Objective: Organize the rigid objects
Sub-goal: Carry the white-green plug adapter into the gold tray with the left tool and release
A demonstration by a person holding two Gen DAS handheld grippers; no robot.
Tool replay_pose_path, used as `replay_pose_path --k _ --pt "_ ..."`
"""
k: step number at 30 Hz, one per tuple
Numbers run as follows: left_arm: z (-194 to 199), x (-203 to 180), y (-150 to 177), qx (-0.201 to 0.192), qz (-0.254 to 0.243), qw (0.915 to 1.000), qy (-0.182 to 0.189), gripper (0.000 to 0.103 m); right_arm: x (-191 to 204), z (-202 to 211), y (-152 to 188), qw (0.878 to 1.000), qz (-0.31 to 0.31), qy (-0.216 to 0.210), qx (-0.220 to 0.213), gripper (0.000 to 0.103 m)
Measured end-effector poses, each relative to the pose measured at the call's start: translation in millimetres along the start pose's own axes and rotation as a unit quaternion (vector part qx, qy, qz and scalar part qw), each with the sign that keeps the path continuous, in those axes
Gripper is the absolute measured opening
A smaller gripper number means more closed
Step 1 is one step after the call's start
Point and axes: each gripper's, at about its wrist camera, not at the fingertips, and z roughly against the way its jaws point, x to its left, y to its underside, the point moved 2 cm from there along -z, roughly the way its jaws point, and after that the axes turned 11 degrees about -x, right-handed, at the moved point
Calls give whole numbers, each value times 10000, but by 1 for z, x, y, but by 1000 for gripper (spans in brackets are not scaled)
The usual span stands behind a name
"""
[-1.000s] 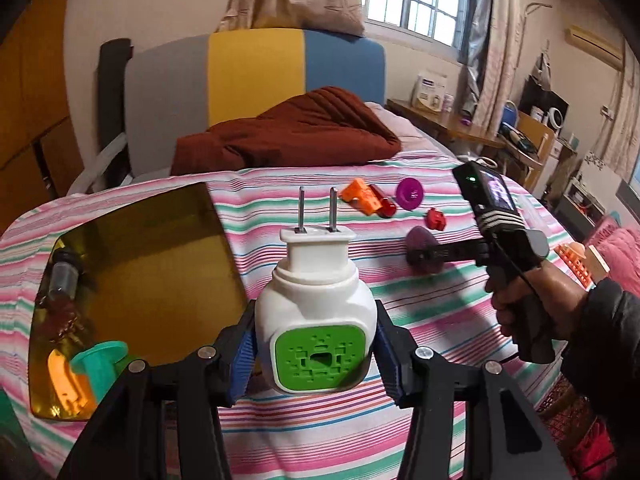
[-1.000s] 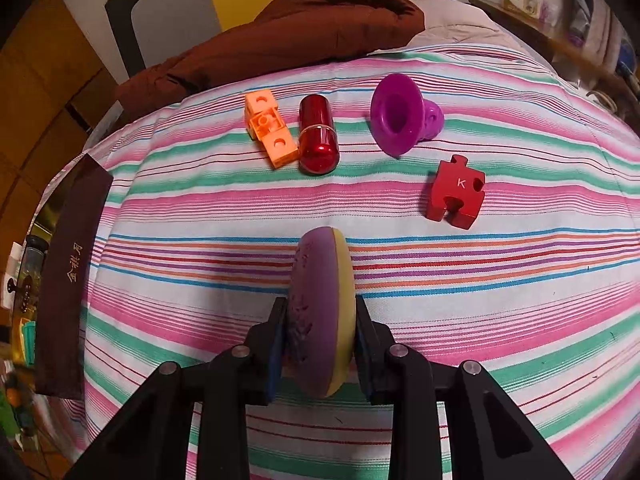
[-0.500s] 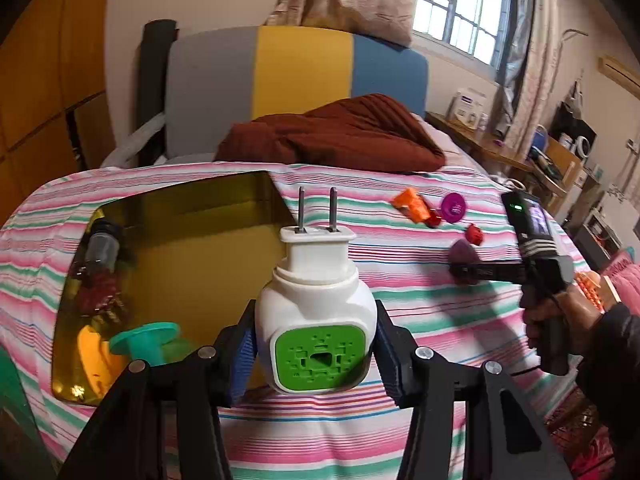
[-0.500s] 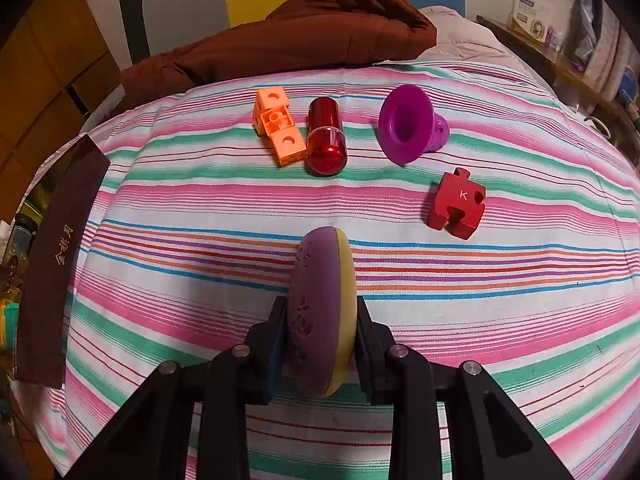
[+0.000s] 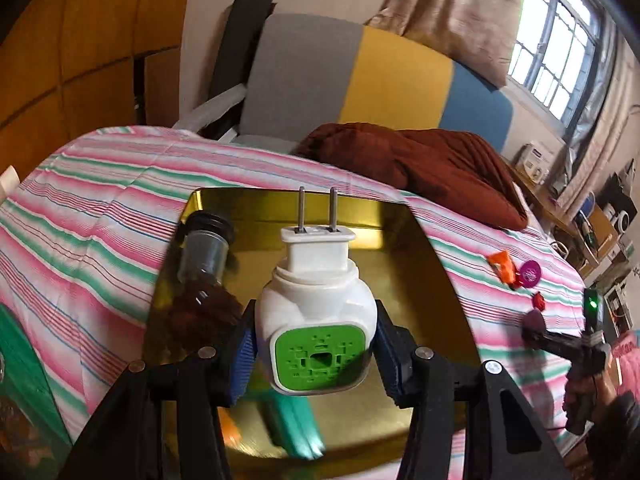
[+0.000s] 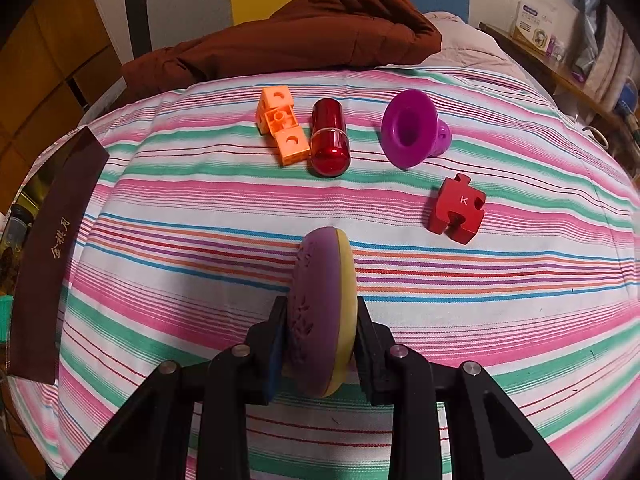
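Note:
My left gripper [image 5: 316,354] is shut on a white plug adapter with a green face [image 5: 318,320], prongs pointing away, held above a gold tin tray [image 5: 400,264]. In the tray lie a clear jar with a black cap [image 5: 206,248], a teal piece [image 5: 296,424] and an orange piece [image 5: 230,430]. My right gripper [image 6: 320,344] is shut on a purple and yellow disc [image 6: 324,308] over the striped bedspread. Beyond it lie orange blocks [image 6: 282,124], a red capsule [image 6: 328,138], a purple funnel-shaped cup [image 6: 412,128] and a red puzzle block marked K [image 6: 456,208].
A brown quilt [image 6: 288,40] is heaped at the far side of the bed, before a grey, yellow and blue headboard [image 5: 372,80]. The tray's dark lid wall [image 6: 52,256] shows at the left of the right wrist view. A hand holding the other gripper [image 5: 576,368] is at the right.
My left gripper carried the adapter leftward and rolled, so it now hangs over the gold tray. The right gripper stayed over the bedspread with the disc.

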Motion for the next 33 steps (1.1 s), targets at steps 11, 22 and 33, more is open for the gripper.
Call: replay_pose_path --k 11,22,33 --pt "-90 13 -12 793 -166 9966 -169 53 1 0 0 10000 16 26 0 30" --pt "-97 15 -23 647 -253 9962 -518 67 -1 -2 -1 10000 30 30 -1 30" --pt "-34 -2 -5 29 -547 9950 -836 67 -2 -2 -2 10000 74 46 -13 30"
